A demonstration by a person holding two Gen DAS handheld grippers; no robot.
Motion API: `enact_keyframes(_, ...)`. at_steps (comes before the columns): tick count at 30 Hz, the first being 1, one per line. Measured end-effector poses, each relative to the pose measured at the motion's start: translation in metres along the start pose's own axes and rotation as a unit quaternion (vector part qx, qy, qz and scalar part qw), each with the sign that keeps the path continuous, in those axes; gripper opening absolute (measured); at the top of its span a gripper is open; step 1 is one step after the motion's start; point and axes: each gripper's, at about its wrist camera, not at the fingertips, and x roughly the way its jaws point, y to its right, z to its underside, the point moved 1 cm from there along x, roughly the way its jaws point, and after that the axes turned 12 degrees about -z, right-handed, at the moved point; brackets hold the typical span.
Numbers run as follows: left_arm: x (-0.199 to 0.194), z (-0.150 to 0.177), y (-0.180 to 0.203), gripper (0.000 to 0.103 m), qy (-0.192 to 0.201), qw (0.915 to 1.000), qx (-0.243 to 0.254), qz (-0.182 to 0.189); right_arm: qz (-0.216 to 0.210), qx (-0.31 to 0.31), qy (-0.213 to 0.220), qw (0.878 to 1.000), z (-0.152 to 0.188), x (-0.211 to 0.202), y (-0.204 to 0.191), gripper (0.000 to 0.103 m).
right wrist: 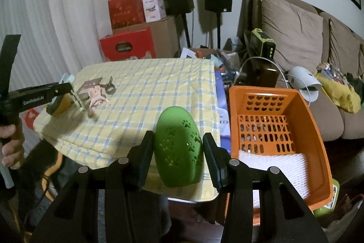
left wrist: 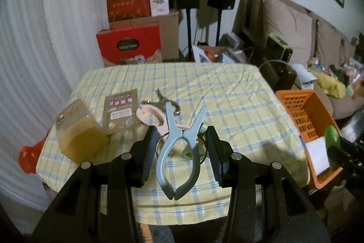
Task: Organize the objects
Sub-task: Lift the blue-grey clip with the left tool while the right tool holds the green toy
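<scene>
My left gripper (left wrist: 181,130) is shut on a pale blue spring clip (left wrist: 175,131), whose prongs point away from me above the checked tablecloth (left wrist: 227,95). From the right wrist view the left gripper (right wrist: 75,95) hangs over the table's left end, held by a person's hand (right wrist: 11,145). My right gripper (right wrist: 178,136) is shut on a green egg-shaped shell with paw-print holes (right wrist: 177,149). It hovers over the table's right edge, just left of an orange basket (right wrist: 314,129). The basket holds a white foam sheet (right wrist: 273,165).
A clear box of yellow blocks (left wrist: 77,129), a brown packet (left wrist: 121,111), a pink hair claw (left wrist: 150,116) and a metal clipper (left wrist: 166,101) lie at the table's left. Red boxes (left wrist: 129,44) and speaker stands (left wrist: 188,22) stand behind. A cluttered sofa (right wrist: 295,26) is on the right.
</scene>
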Motion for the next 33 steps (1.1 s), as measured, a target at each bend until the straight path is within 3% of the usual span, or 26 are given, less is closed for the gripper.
enact_keyframes(8, -0.01, -0.006, -0.009, 0.041, 0.014, 0.9996, -0.022, 0.011, 0.003, 0.005, 0.006, 1.0, 0.001, -0.005, 0.007, 0.045)
enact_keyframes(15, -0.004, -0.005, -0.02, 0.041, 0.007, 0.9994, -0.032, -0.011, 0.001, 0.007, 0.003, 1.0, 0.001, -0.006, 0.009, 0.045)
enact_keyframes(22, -0.034, -0.018, -0.03, 0.041, 0.044, 0.998, -0.045, -0.007, 0.001, 0.007, 0.001, 1.0, 0.001, -0.005, 0.009, 0.045)
enact_keyframes(28, -0.083, -0.032, -0.04, 0.041, 0.106, 0.9926, -0.06, 0.004, 0.004, 0.01, 0.004, 1.0, -0.001, -0.007, 0.013, 0.045)
enact_keyframes(33, -0.075, -0.033, -0.042, 0.041, 0.088, 0.9943, -0.06, -0.004, 0.004, 0.009, 0.009, 1.0, -0.003, -0.013, 0.014, 0.045)
